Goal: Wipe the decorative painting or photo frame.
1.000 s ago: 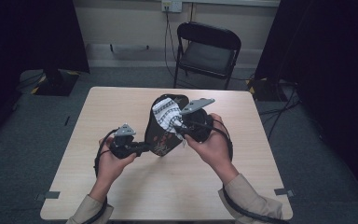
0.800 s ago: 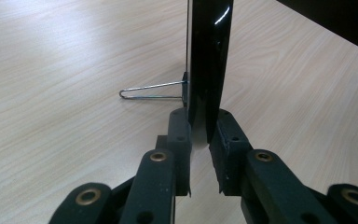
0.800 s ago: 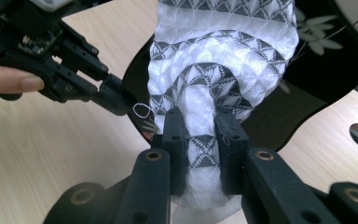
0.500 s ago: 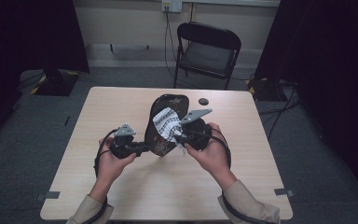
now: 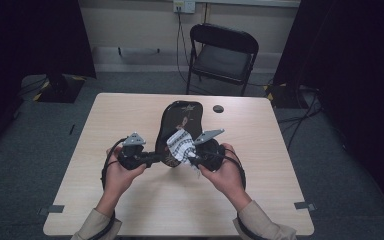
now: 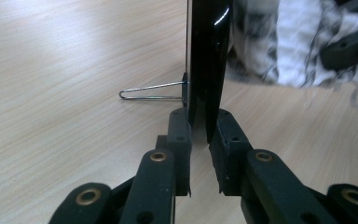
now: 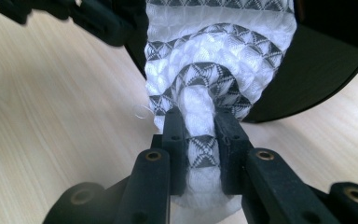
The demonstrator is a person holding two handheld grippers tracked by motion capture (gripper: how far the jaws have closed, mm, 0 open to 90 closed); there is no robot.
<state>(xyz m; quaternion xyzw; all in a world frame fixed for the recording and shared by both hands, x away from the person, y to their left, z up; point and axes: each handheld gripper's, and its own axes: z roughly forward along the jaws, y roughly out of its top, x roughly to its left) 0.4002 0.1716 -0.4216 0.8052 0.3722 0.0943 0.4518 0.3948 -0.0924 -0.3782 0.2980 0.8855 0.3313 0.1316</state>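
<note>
Left hand-held gripper (image 6: 199,135) clamps tray (image 5: 180,117) edge; right hand-held gripper (image 7: 199,135) pinches cloth (image 7: 214,70).

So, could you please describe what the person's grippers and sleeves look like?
Both the left gripper and the right gripper are matte black, each topped by a grey three-cornered plate. Their jaws are jointed black links with brass-coloured rivets, ending in flat rectangular pads. A black cable loops from each gripper around the hand. The person wears tan sleeves with dark cuffs.
</note>
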